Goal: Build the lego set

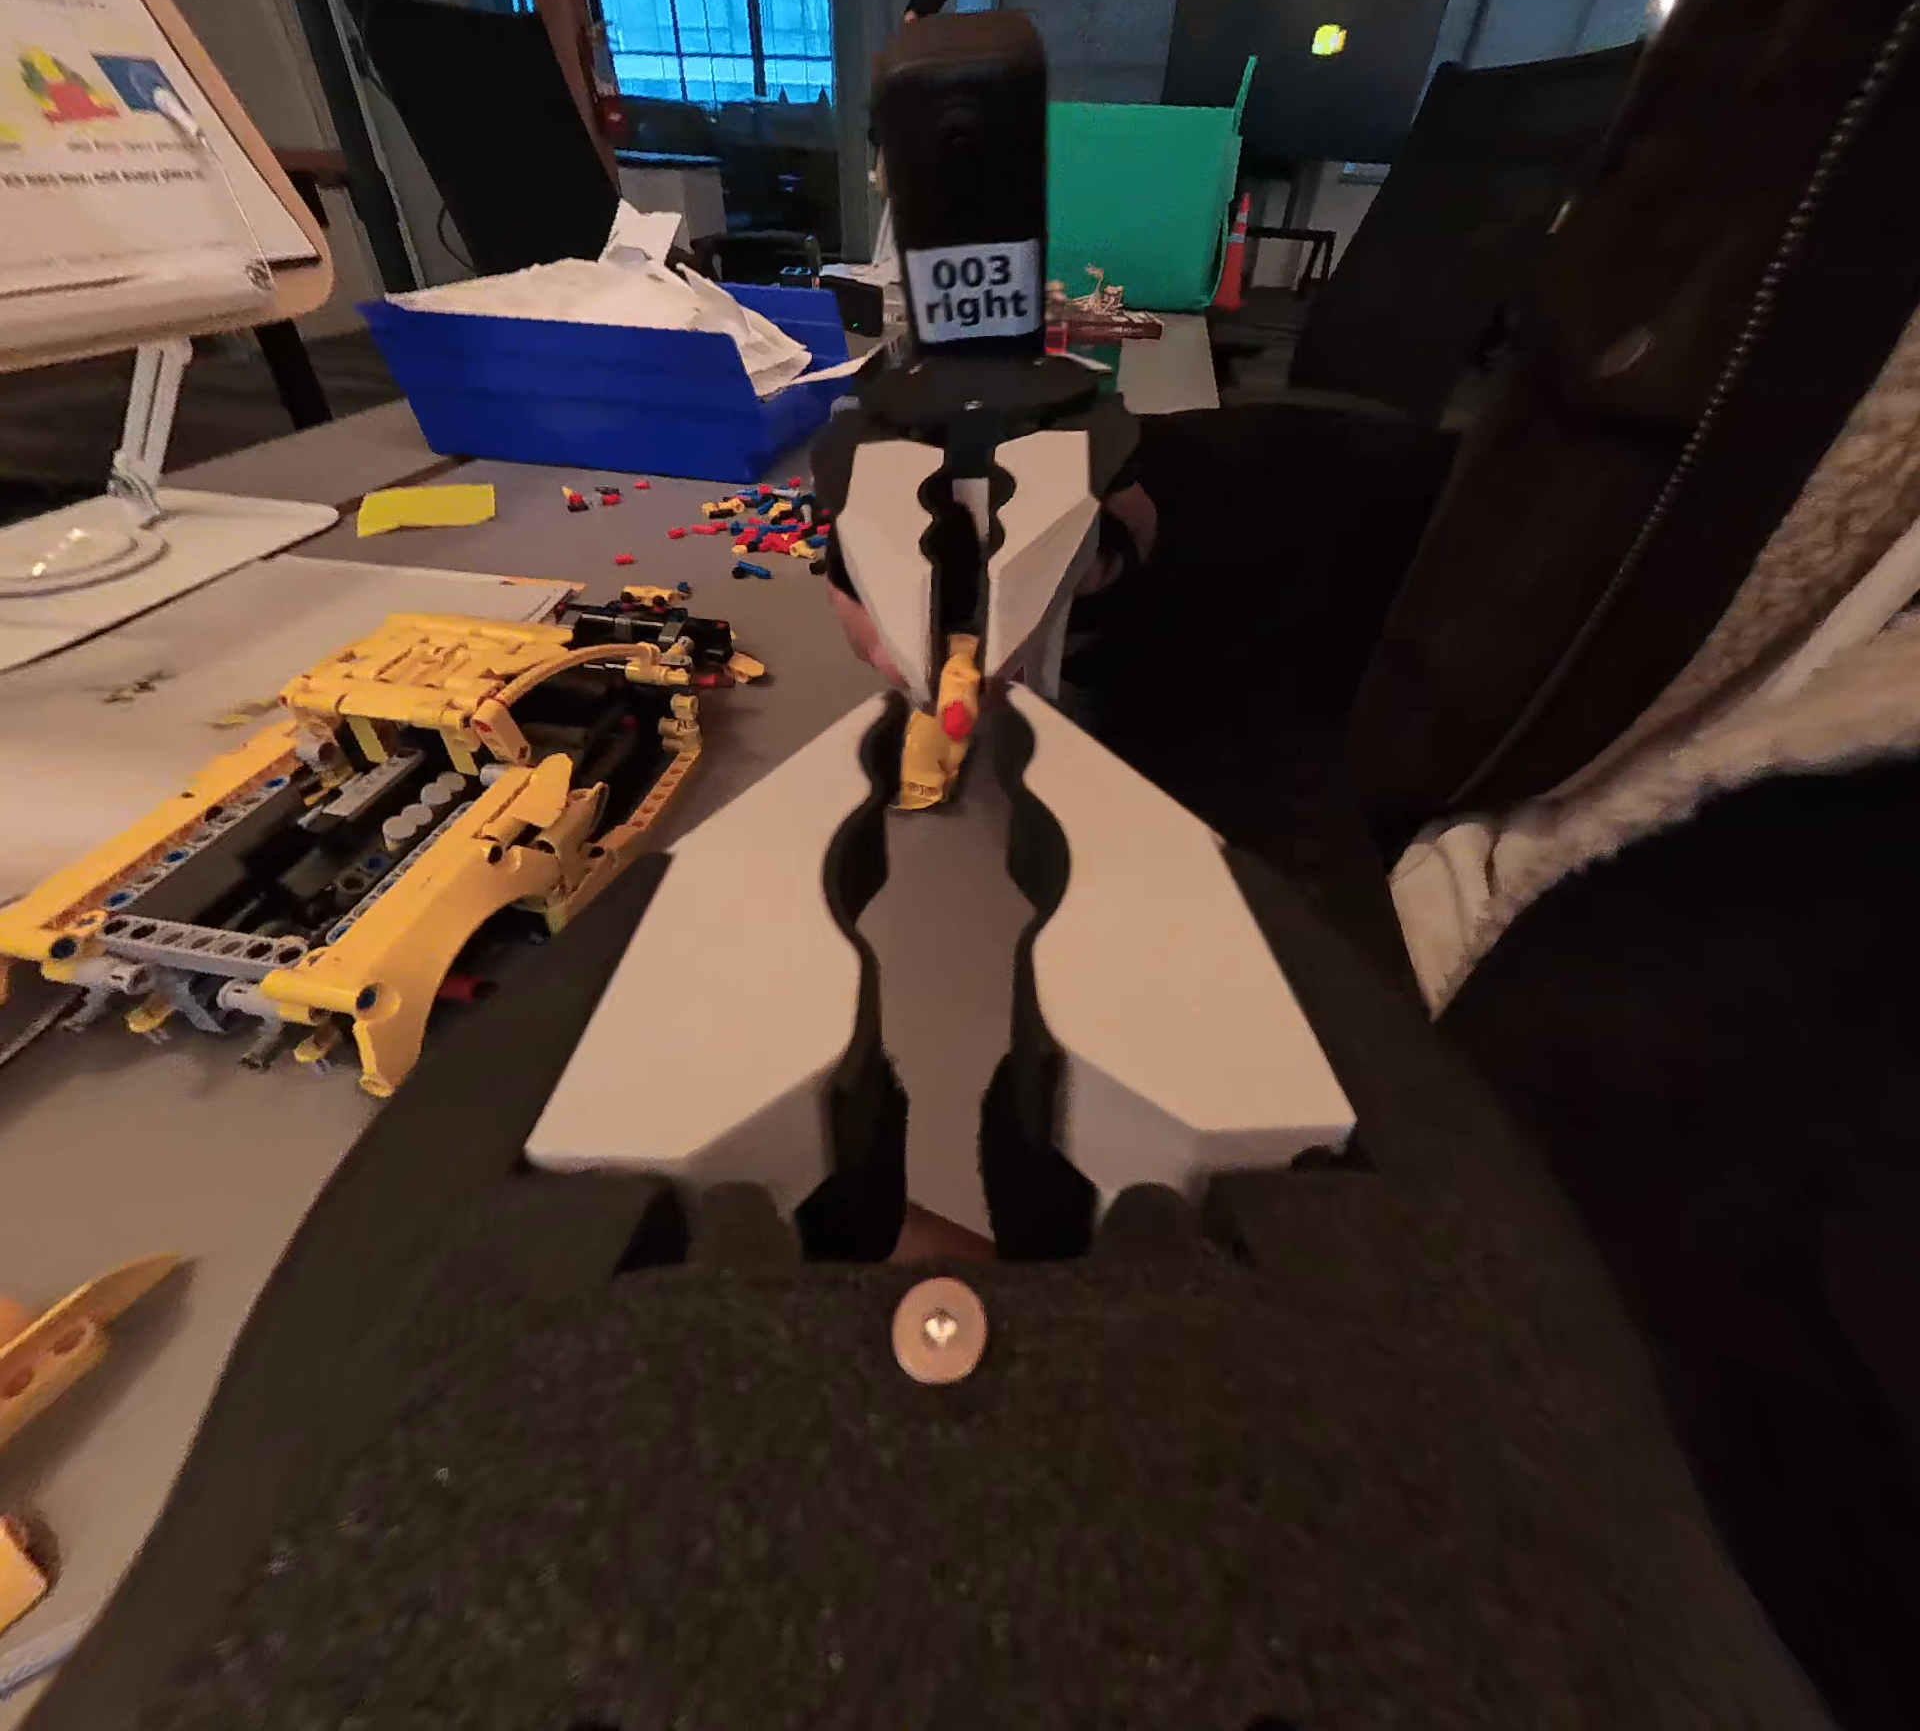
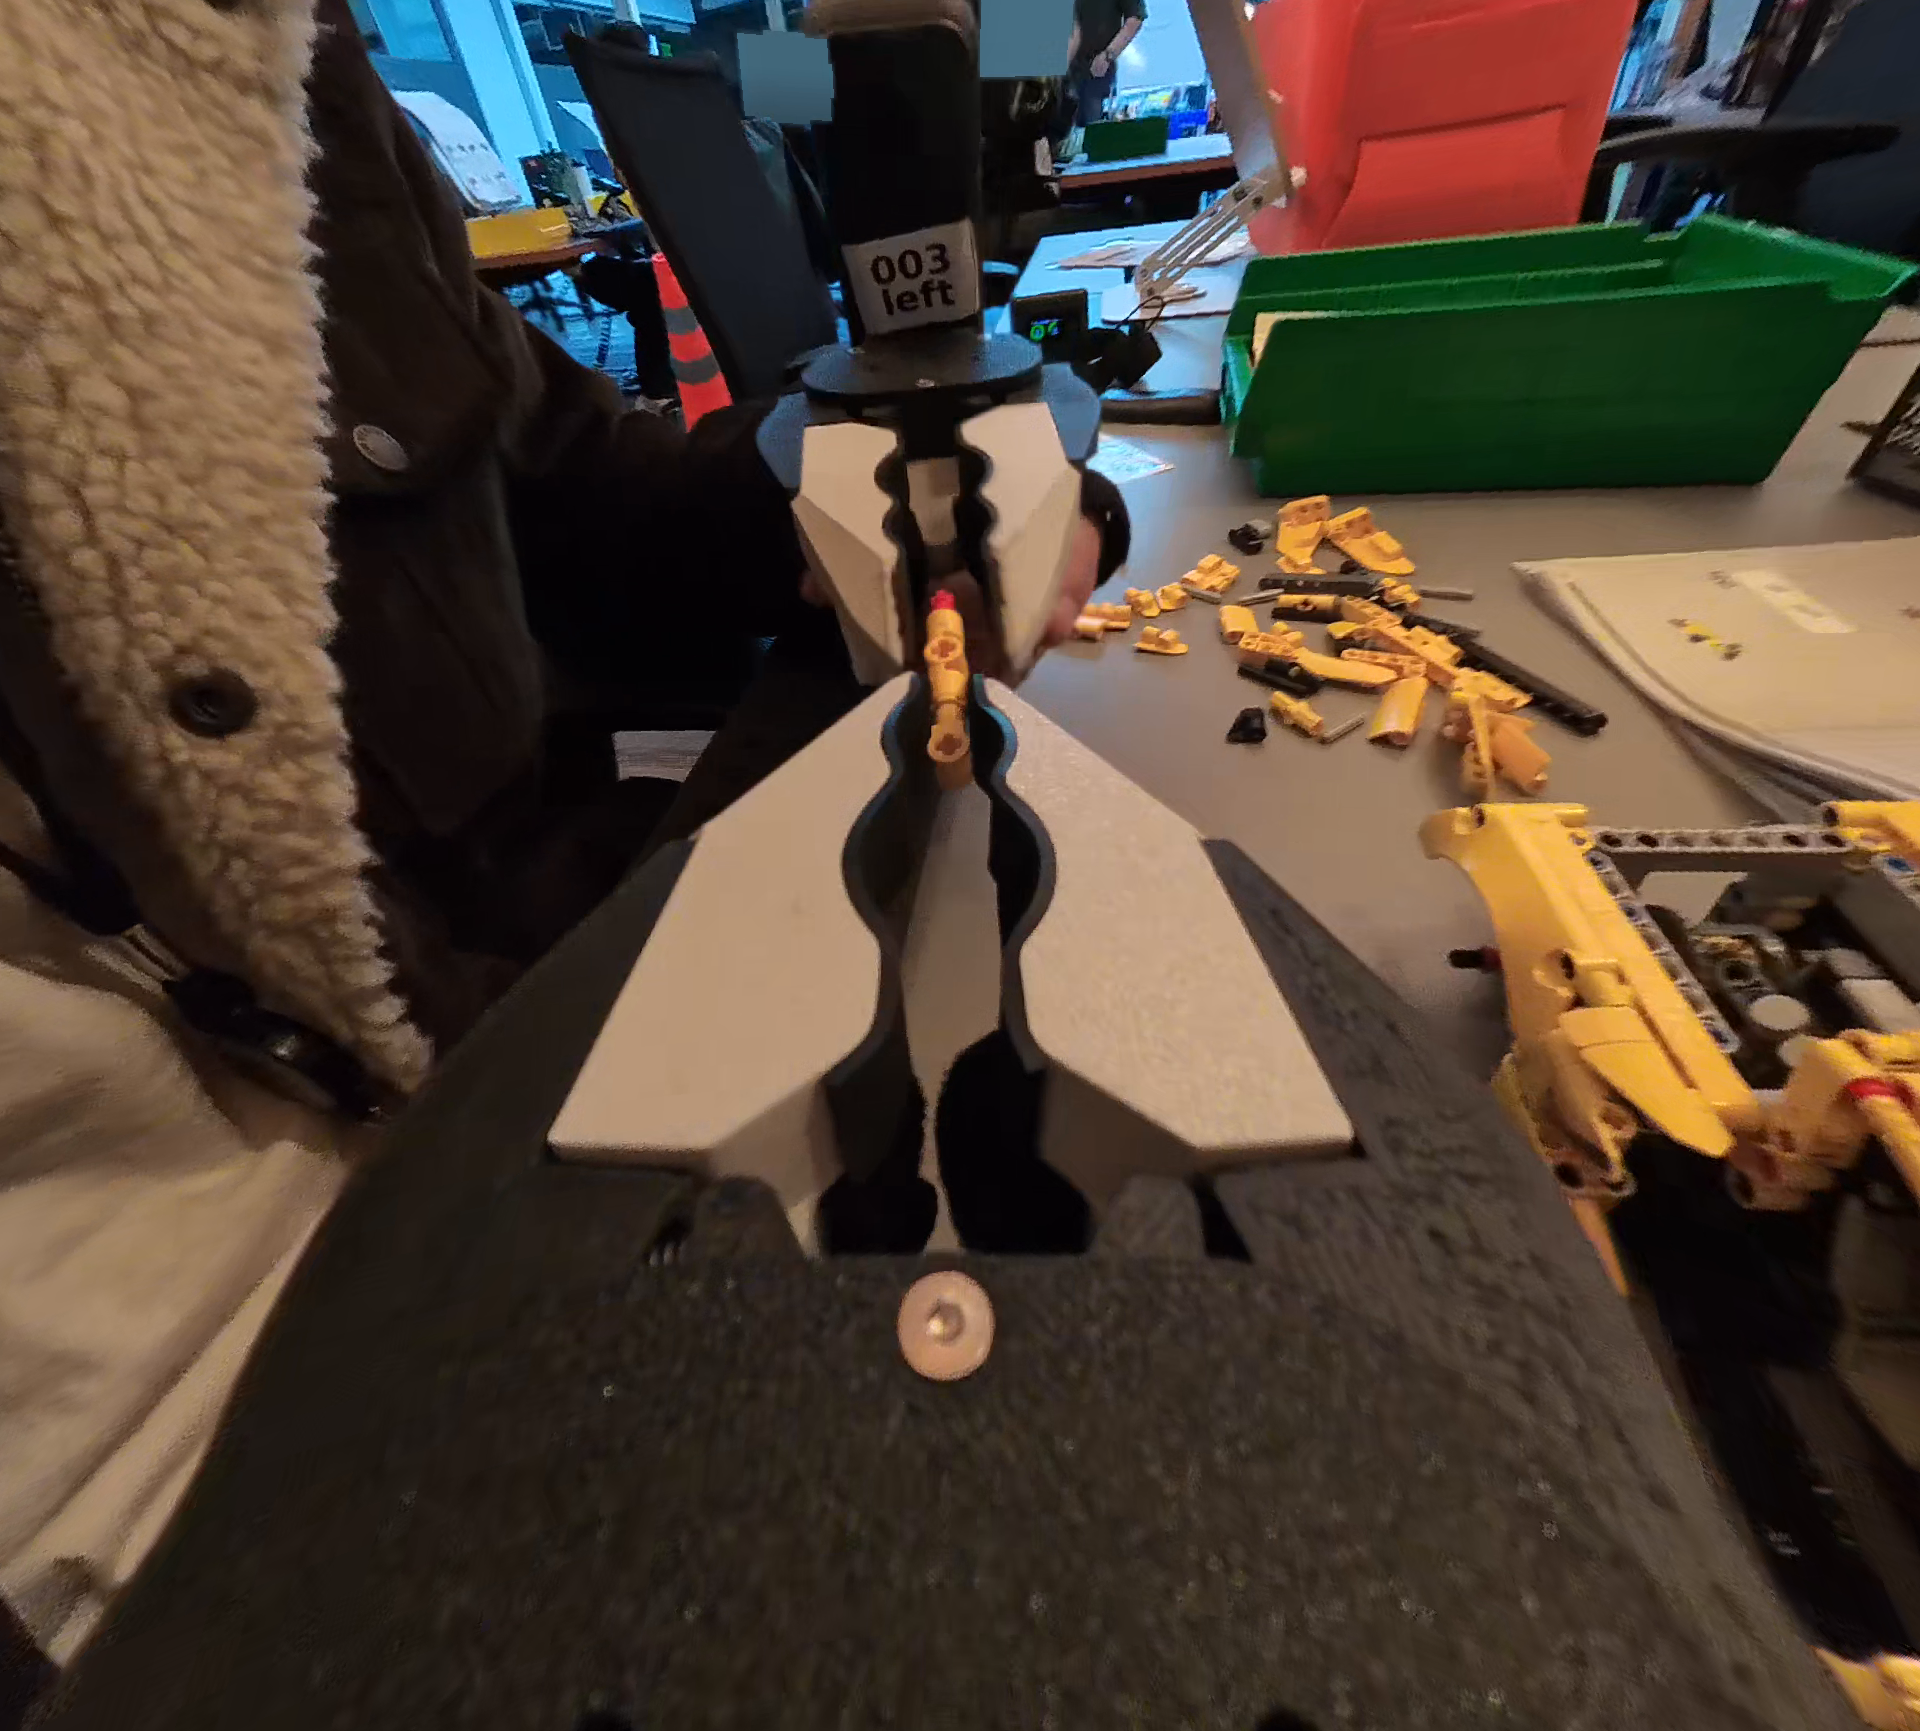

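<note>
While both tongs (image 1: 940,746) (image 2: 948,725) grip one yellow piece (image 1: 935,736) | red pin (image 1: 957,721) plain only from left view.

1. Your left gripper (image 1: 940,725) carries two pale grey, faceted fingers (image 1: 727,985) with wavy black inner edges, set in a rough black base.
2. A round silver screw (image 1: 940,1330) sits at the near centre of that base.
3. Your right gripper (image 2: 948,725) matches it: grey wedge fingers (image 2: 1153,995), black textured mount, one silver screw (image 2: 943,1323).
4. Seen from across, each gripper bears a tall black camera housing (image 1: 961,154) on a round black plate, with a white label.
5. You wear a dark brown coat (image 2: 447,351) with cream fleece lining (image 2: 156,434), dark buttons (image 2: 211,701) and a zip (image 1: 1756,258).
</note>
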A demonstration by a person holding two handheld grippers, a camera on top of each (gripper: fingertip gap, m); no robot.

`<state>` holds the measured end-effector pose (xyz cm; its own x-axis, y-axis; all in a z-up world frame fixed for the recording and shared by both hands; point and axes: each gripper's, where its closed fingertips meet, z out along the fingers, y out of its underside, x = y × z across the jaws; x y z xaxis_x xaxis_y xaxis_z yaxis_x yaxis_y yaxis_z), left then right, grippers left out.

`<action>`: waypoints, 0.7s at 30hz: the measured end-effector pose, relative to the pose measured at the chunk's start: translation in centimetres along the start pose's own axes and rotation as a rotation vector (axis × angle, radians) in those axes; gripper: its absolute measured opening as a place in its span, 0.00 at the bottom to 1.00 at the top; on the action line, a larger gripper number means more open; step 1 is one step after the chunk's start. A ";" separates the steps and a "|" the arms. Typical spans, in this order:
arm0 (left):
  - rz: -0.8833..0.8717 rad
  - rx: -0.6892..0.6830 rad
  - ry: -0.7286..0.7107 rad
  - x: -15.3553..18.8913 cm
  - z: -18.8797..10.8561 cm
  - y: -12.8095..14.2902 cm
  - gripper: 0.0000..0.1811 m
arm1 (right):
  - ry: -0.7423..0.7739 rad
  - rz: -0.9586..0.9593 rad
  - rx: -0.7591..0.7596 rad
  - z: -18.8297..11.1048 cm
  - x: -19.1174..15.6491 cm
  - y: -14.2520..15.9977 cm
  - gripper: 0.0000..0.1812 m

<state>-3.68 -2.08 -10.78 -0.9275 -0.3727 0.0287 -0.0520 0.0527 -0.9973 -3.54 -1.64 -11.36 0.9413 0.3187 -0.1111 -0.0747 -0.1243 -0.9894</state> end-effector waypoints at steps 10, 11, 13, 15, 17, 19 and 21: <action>0.117 -0.044 -0.057 -0.3 -0.3 0.9 0.10 | -0.052 0.105 -0.027 0.6 0.1 0.9 0.03; 0.111 -0.053 -0.048 -0.3 -0.2 1.0 0.10 | -0.058 0.105 -0.026 0.7 0.0 0.9 0.03; 0.103 -0.083 -0.036 -0.2 0.0 1.7 0.09 | -0.069 0.101 -0.021 0.8 -0.1 0.7 0.03; 0.108 -0.099 -0.030 0.0 0.1 2.0 0.09 | -0.075 0.099 -0.024 0.8 -0.2 0.7 0.03; 0.114 -0.086 -0.004 0.5 0.1 1.7 0.04 | -0.084 0.105 -0.009 0.9 -0.3 0.5 0.03; 0.110 -0.086 -0.001 0.5 0.1 1.7 0.04 | -0.086 0.109 -0.012 0.8 -0.4 0.5 0.04; 0.106 -0.076 -0.009 0.4 0.1 1.5 0.04 | -0.080 0.104 -0.014 0.8 -0.3 0.5 0.03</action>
<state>-4.09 -2.27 -12.31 -0.9260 -0.3696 -0.0773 0.0177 0.1621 -0.9866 -4.13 -1.05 -11.94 0.8995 0.3770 -0.2209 -0.1658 -0.1734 -0.9708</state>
